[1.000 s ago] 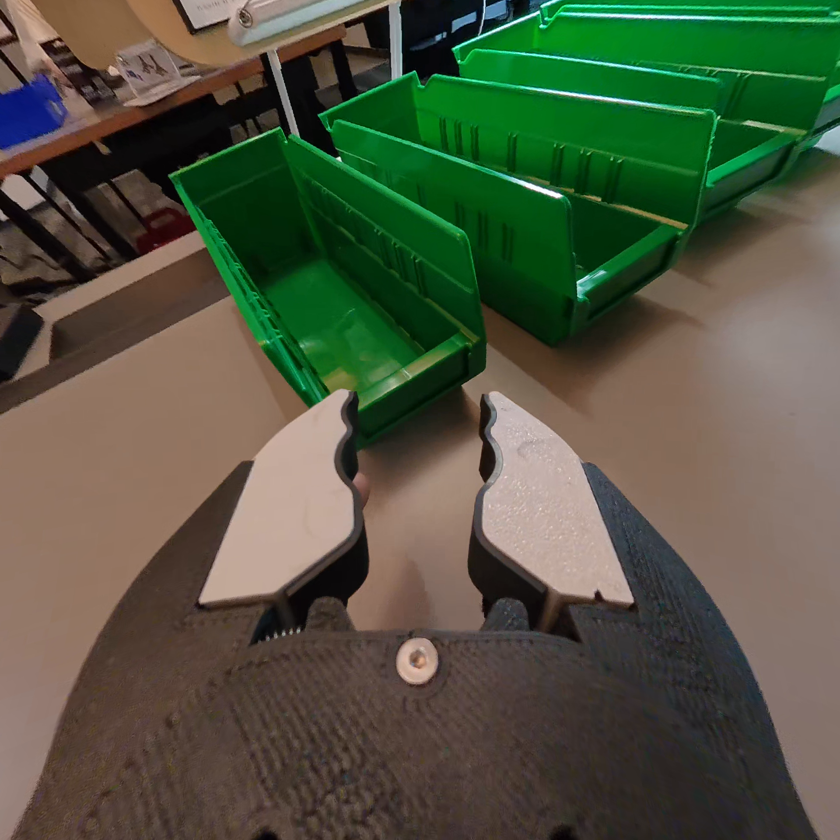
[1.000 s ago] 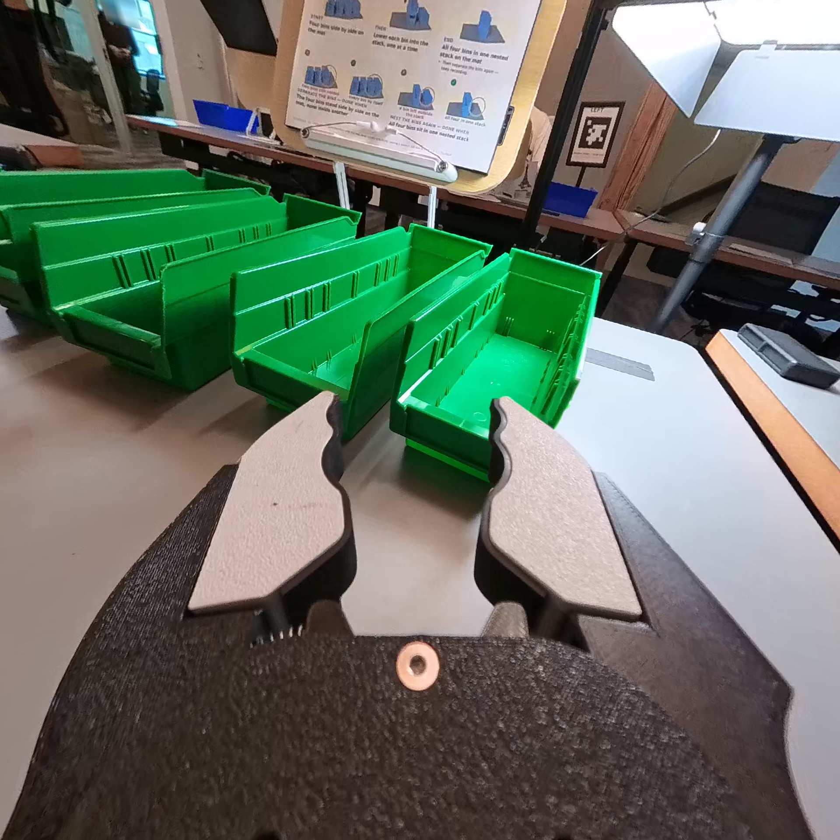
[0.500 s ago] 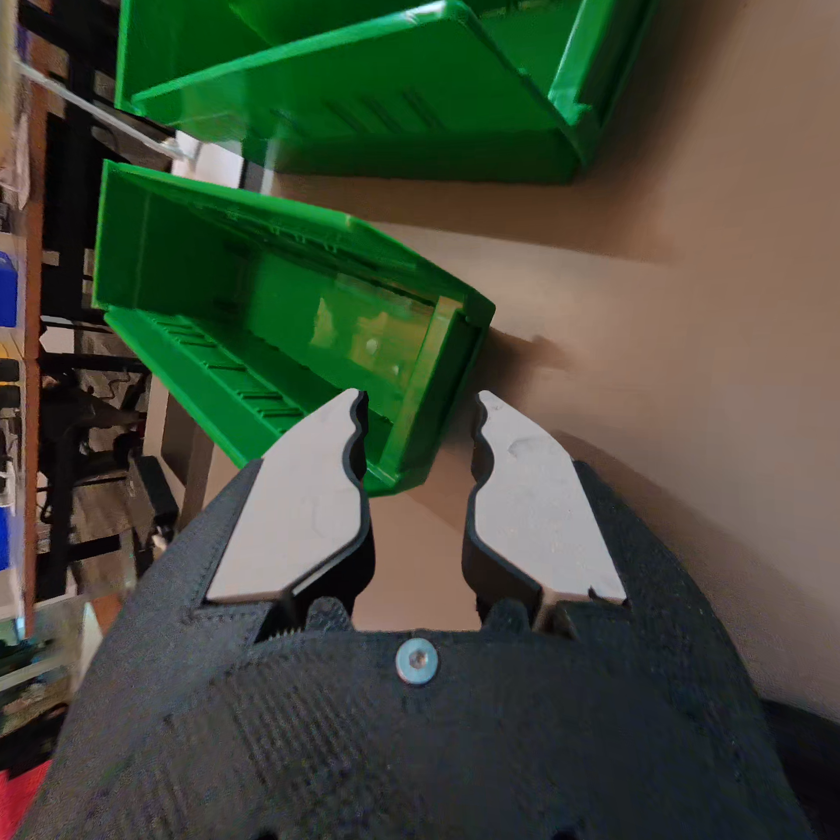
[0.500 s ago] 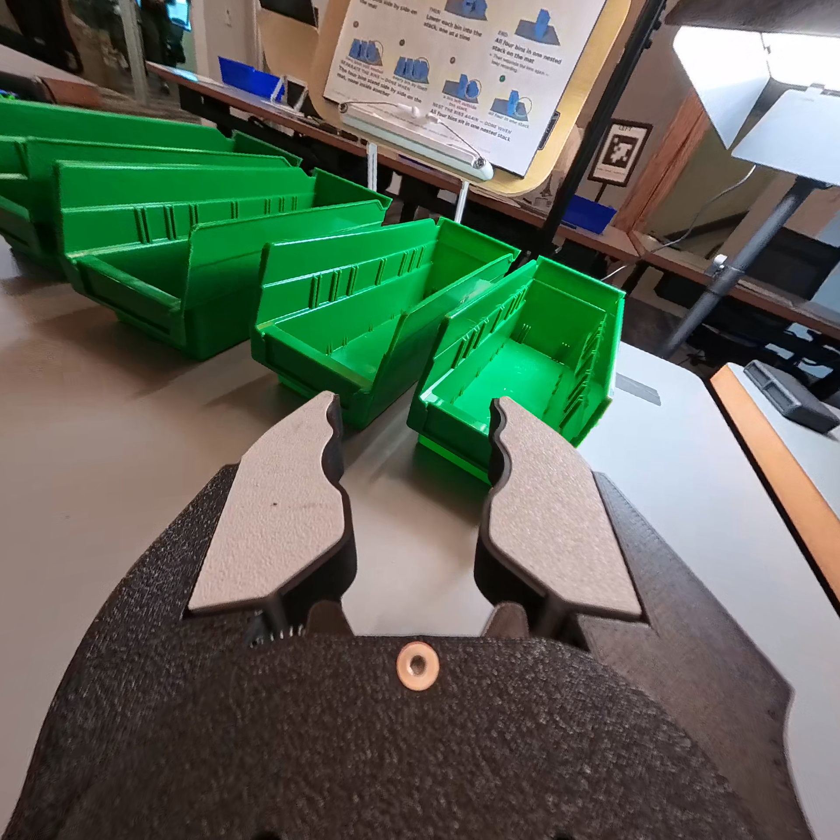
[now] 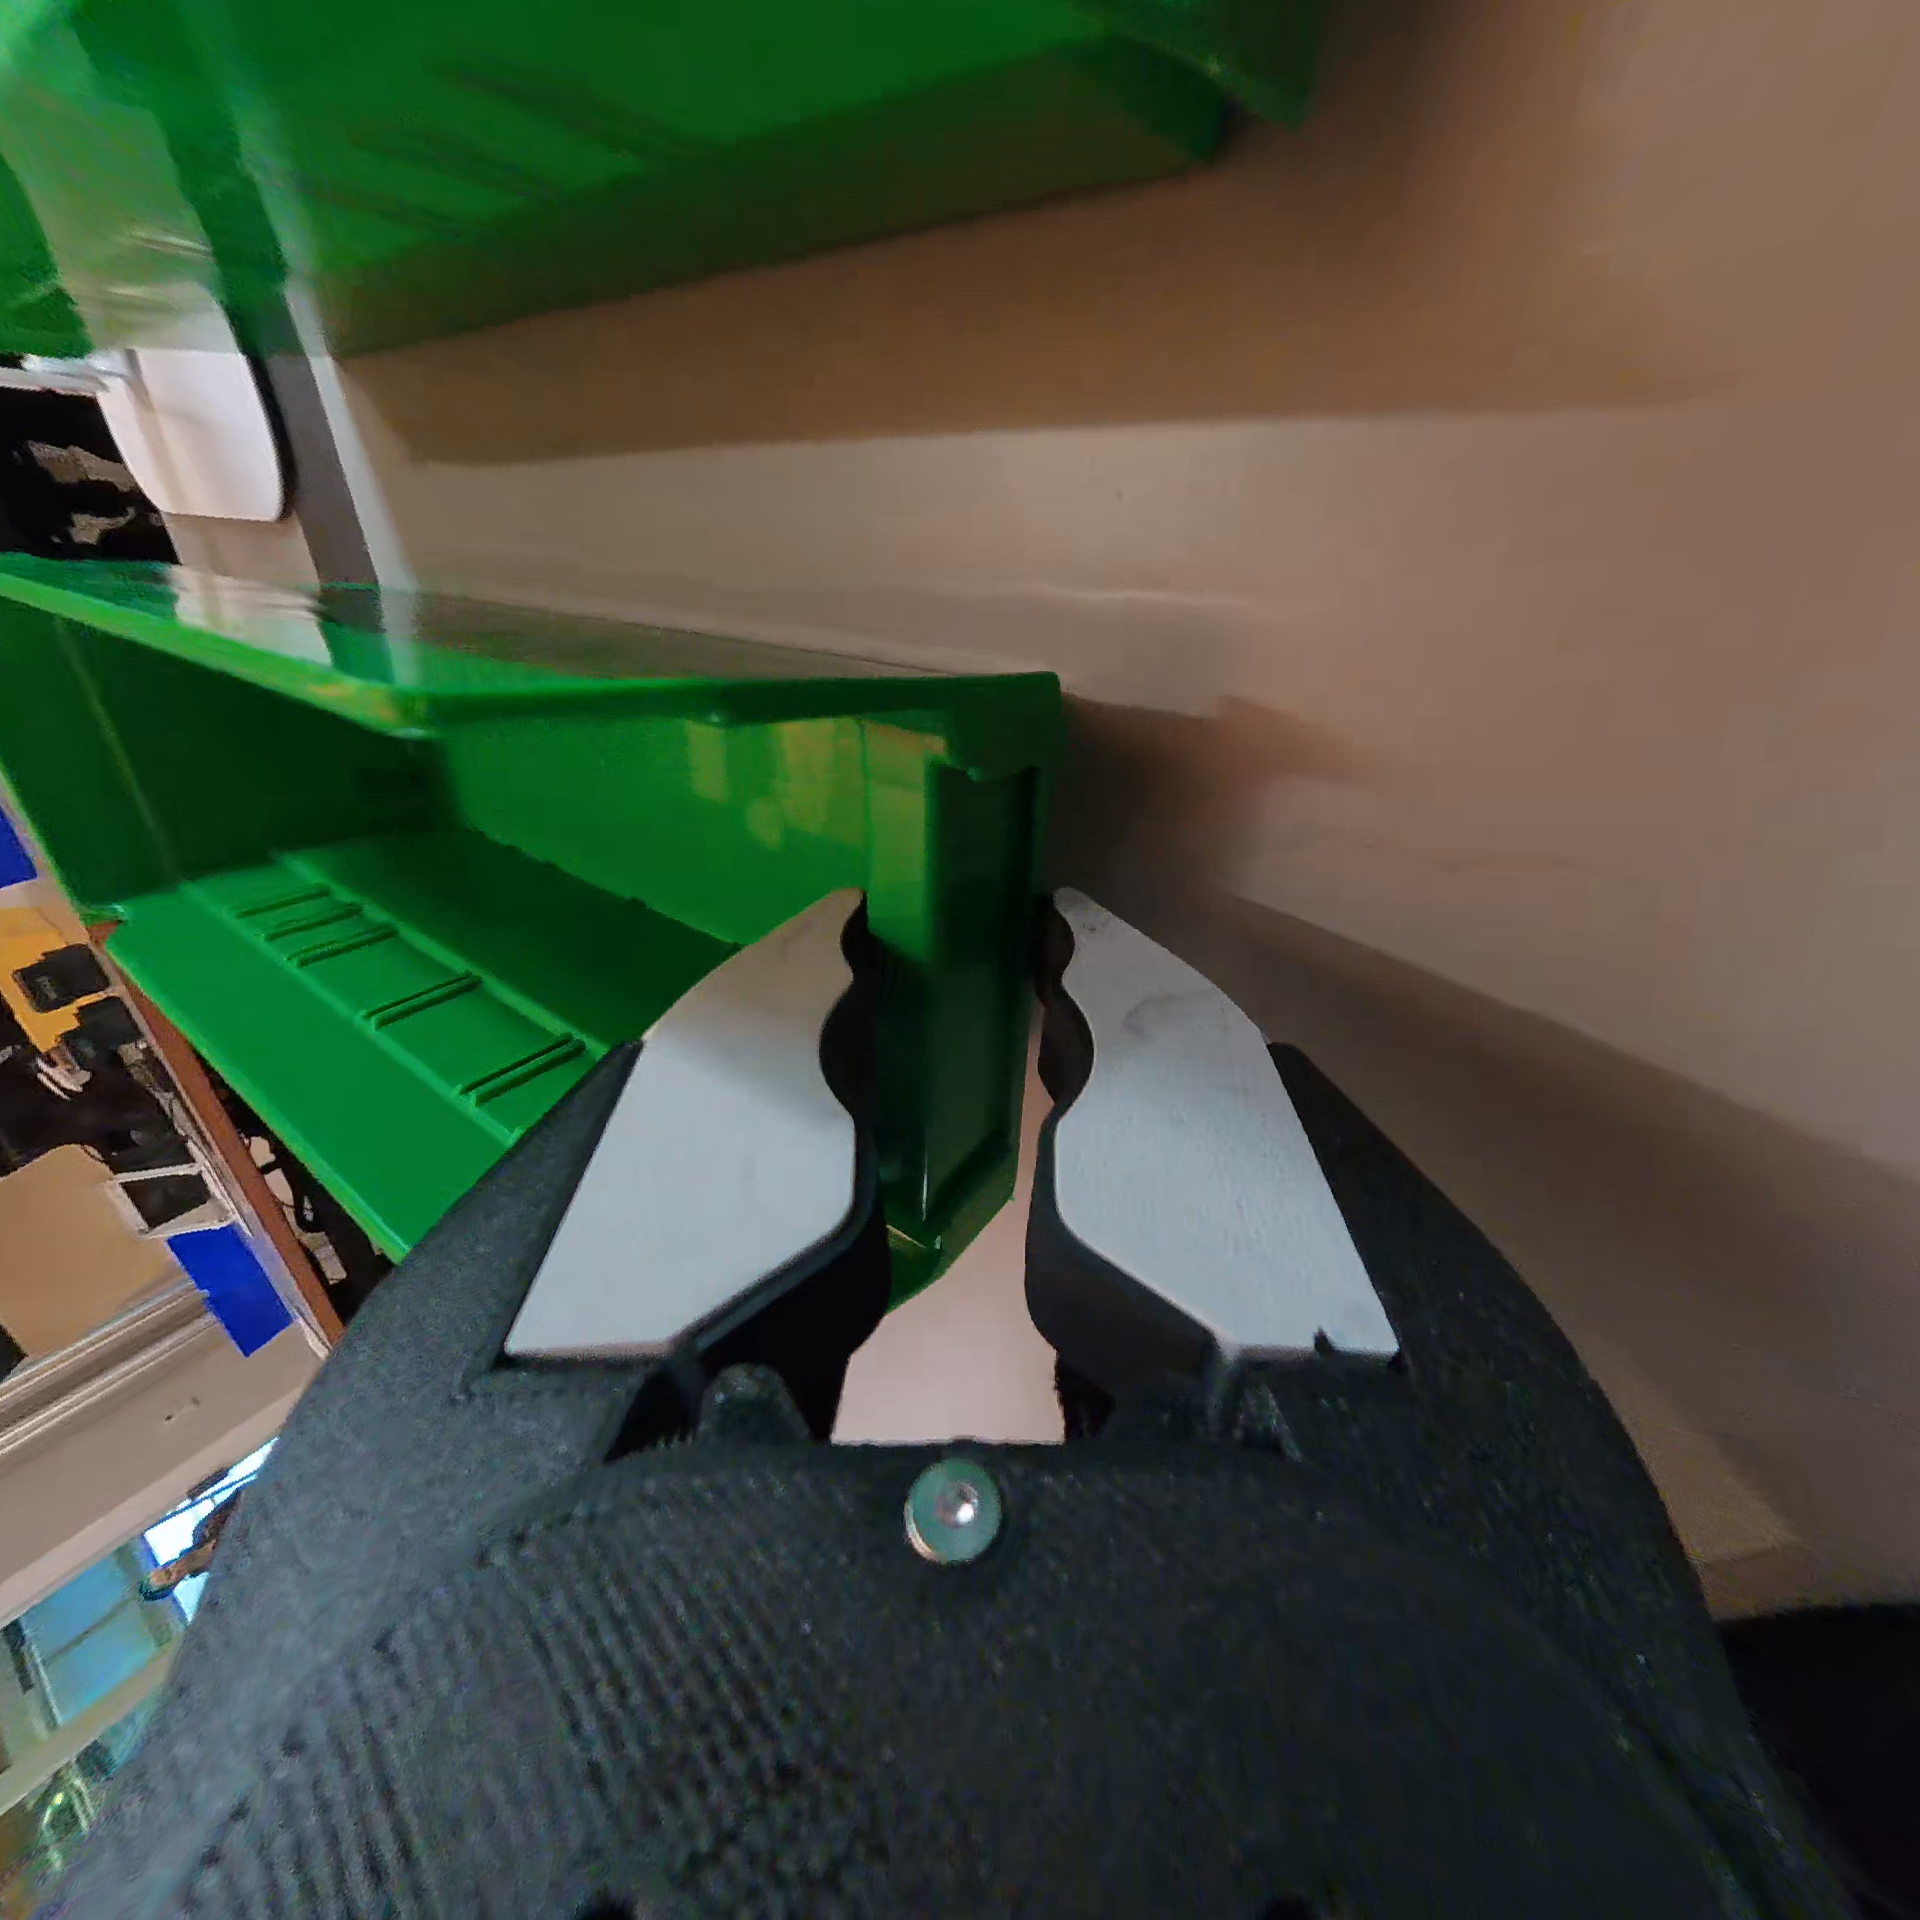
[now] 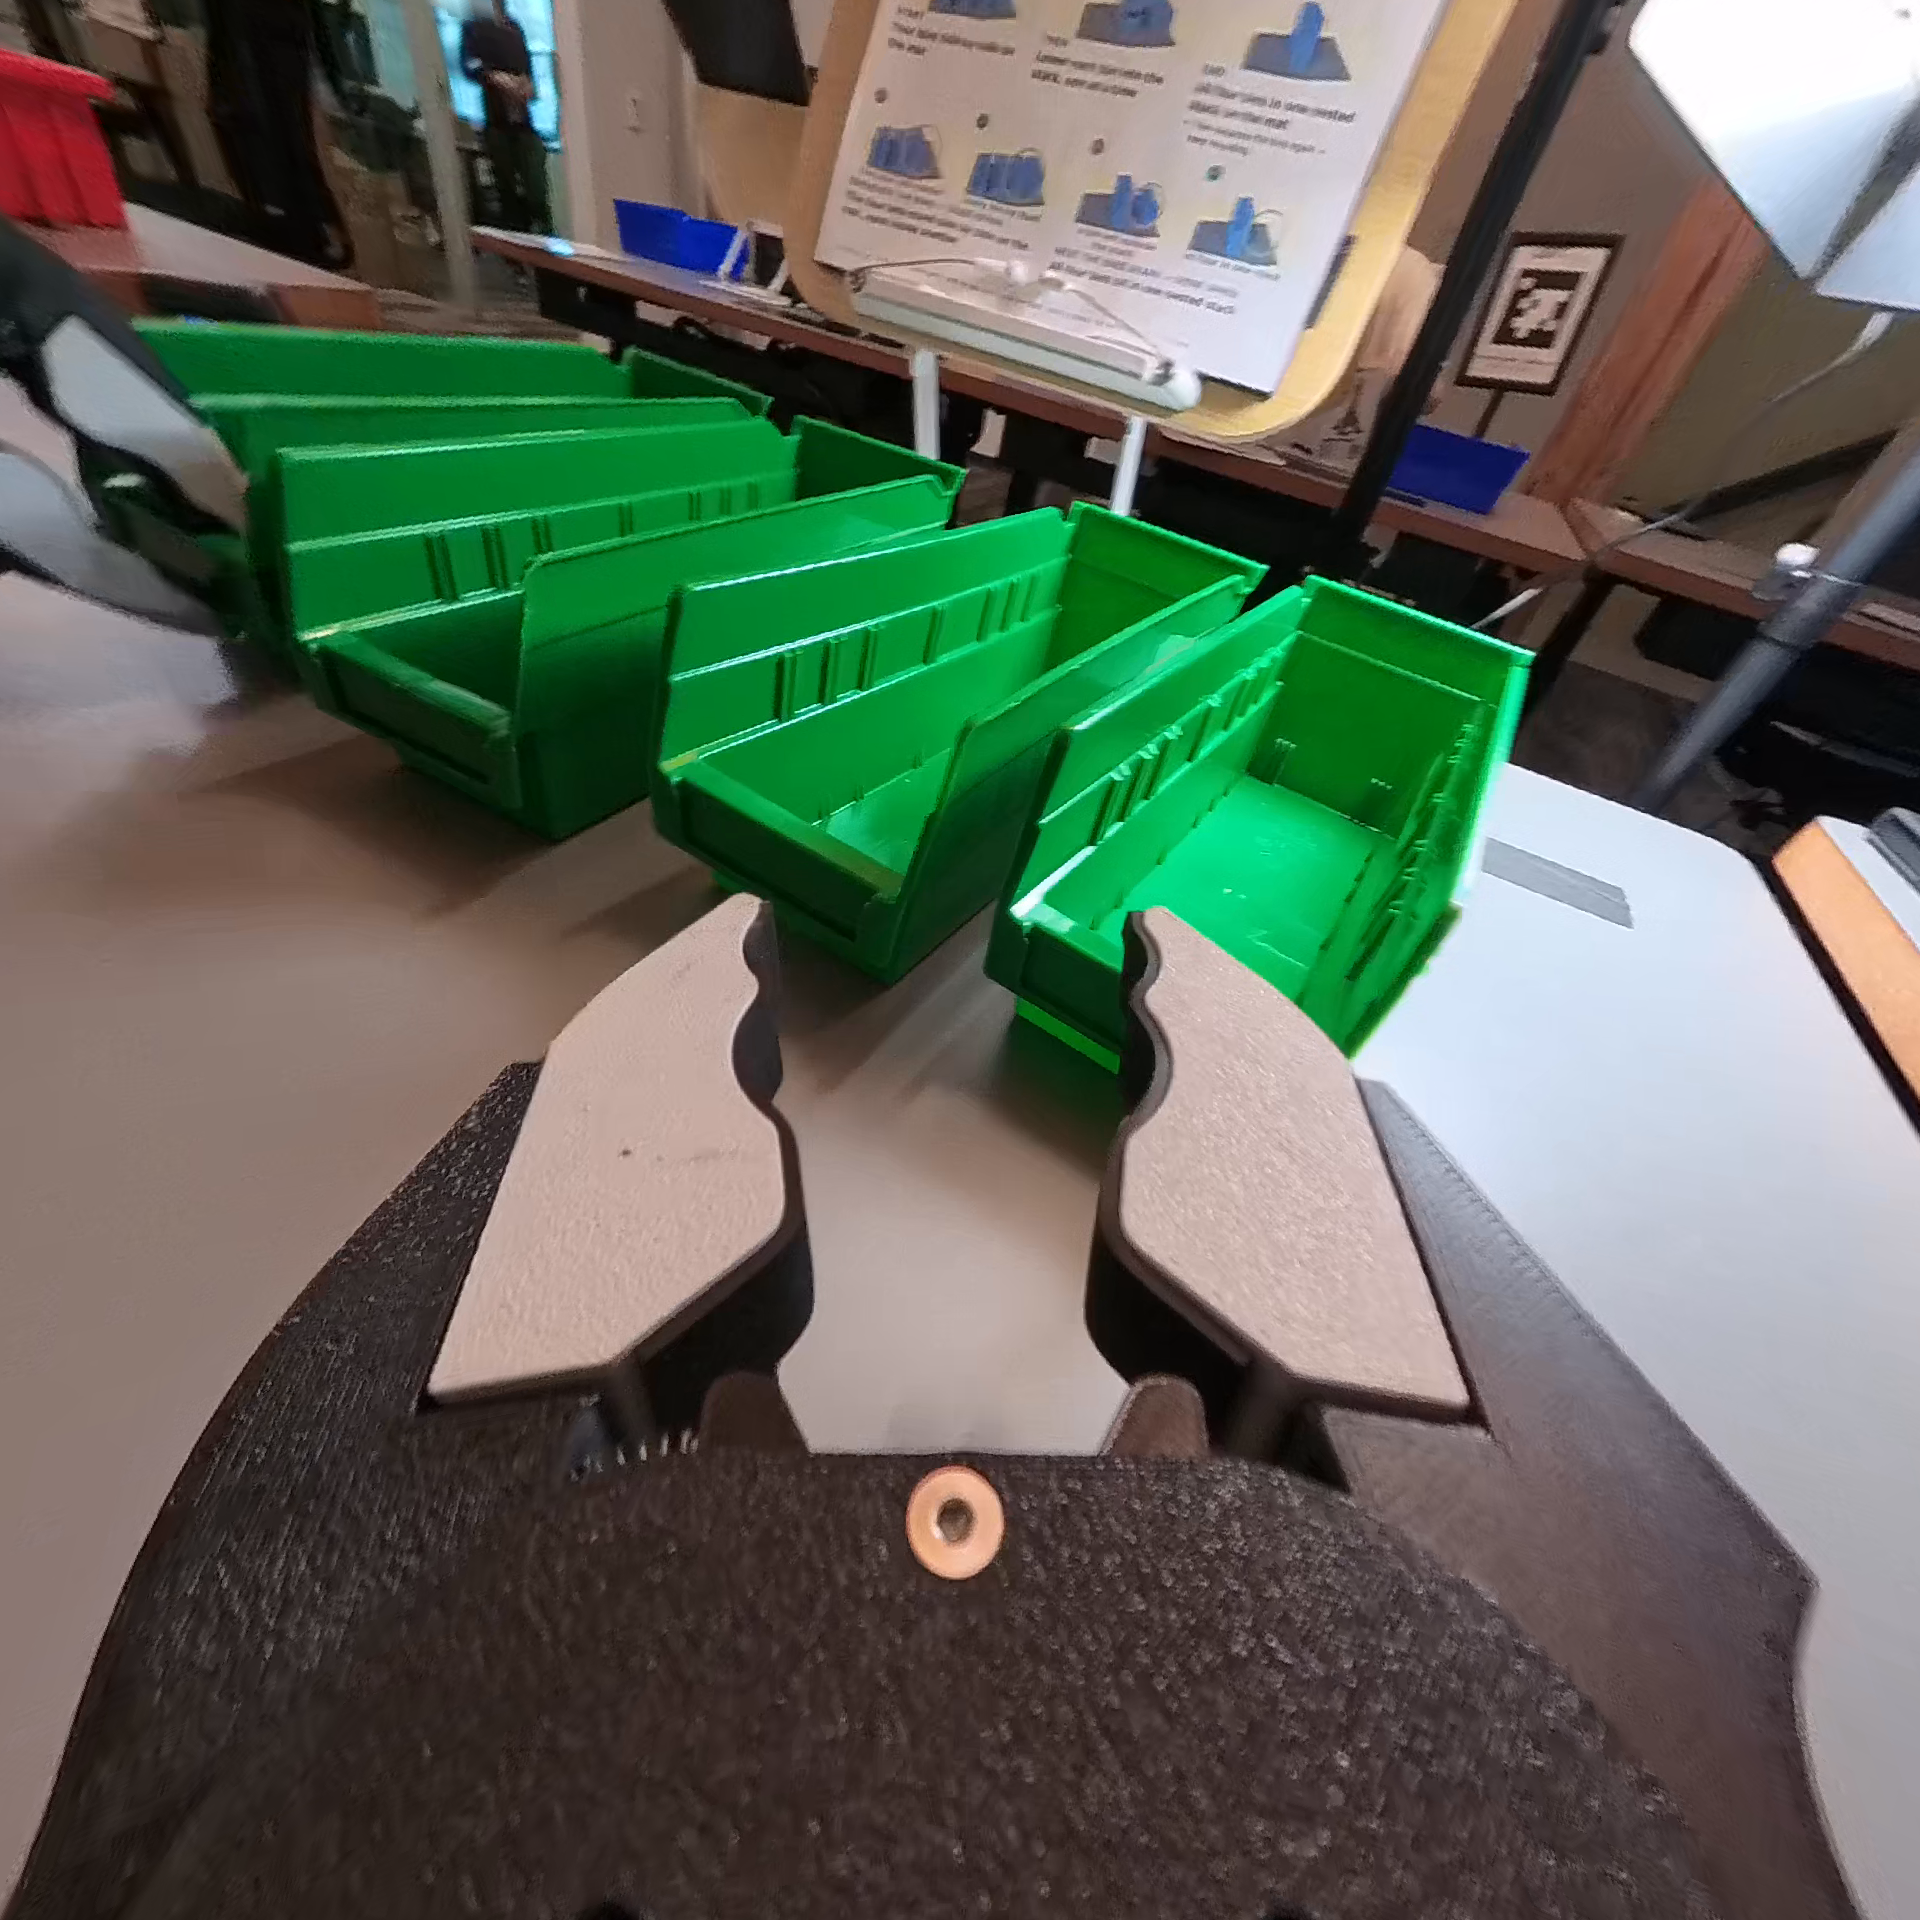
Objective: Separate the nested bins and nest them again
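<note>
seen rolled onto its side in the left wrist view: left gripper (image 5: 951, 914) straddling the low front lip of a green bin (image 5: 520, 852), jaws drawn close on either side of that lip, one finger (image 5: 727, 1132) inside the bin against the lip, the other finger (image 5: 1184, 1143) at its outer face with a sliver of gap showing lower down; firm clamping impossible to confirm. resting on the tan tabletop (image 5: 1455, 520), with a second green bin (image 5: 623, 156) blurred across the top of the frame. in the right wrist view: right gripper (image 6: 951, 914) held above the same tabletop (image 6: 260, 987), jaws wide apart and empty, short of the nearest bin (image 6: 1278, 821) at the right end of a row. beside it, a middle bin (image 6: 914, 727), then a farther bin (image 6: 540, 582), with more green bins (image 6: 416, 384) behind, all separate and side by side. at far left, blurred, part of the other gripper (image 6: 104, 457). behind the row, an instruction sheet on a stand (image 6: 1091, 156).
</note>
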### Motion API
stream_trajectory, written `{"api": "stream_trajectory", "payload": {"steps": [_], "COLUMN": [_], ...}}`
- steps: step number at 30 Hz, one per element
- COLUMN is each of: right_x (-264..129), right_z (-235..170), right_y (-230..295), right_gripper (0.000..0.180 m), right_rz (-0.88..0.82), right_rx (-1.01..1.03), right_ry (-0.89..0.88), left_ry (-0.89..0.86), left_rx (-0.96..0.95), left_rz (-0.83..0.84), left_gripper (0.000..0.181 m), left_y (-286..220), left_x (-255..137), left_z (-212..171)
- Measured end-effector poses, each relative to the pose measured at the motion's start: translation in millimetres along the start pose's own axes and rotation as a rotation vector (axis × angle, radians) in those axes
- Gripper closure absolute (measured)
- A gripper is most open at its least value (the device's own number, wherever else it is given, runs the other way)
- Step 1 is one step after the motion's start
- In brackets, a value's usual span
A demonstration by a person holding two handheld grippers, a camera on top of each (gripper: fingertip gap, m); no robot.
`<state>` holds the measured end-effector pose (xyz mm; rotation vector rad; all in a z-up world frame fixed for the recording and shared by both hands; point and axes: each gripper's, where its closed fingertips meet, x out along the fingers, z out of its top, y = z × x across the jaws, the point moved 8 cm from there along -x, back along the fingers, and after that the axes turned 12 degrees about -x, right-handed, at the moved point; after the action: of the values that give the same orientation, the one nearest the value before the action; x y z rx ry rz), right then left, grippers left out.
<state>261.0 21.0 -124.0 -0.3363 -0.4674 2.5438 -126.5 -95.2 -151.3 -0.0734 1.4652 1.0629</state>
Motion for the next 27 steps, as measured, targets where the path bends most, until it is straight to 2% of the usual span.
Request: {"api": "stream_trajectory", "payload": {"steps": [8, 14, 17, 20, 27], "right_x": [8, 8, 7, 5, 4], "right_z": [-1, -1, 0, 0, 0], "right_y": [9, 8, 7, 6, 5], "right_gripper": [0.114, 0.115, 0.116, 0.116, 0.116], "right_rz": [0.061, 0.058, 0.055, 0.053, 0.057], "right_rx": [-0.061, -0.052, -0.05, -0.05, -0.047], "right_ry": [0.047, 0.043, 0.033, 0.026, 0.019], "left_ry": [-0.095, -0.185, -0.204, -0.194, -0.118], "left_rx": [-0.04, -0.026, 0.004, 0.001, -0.022], "left_rz": [0.12, 0.13, 0.099, 0.032, -0.027], "left_gripper": [0.151, 0.151, 0.151, 0.151, 0.151], "left_y": [34, 51, 42, 27, 7], "left_x": [-69, -121, -122, -105, -67], "left_z": [20, 79, 111, 133, 148]}}
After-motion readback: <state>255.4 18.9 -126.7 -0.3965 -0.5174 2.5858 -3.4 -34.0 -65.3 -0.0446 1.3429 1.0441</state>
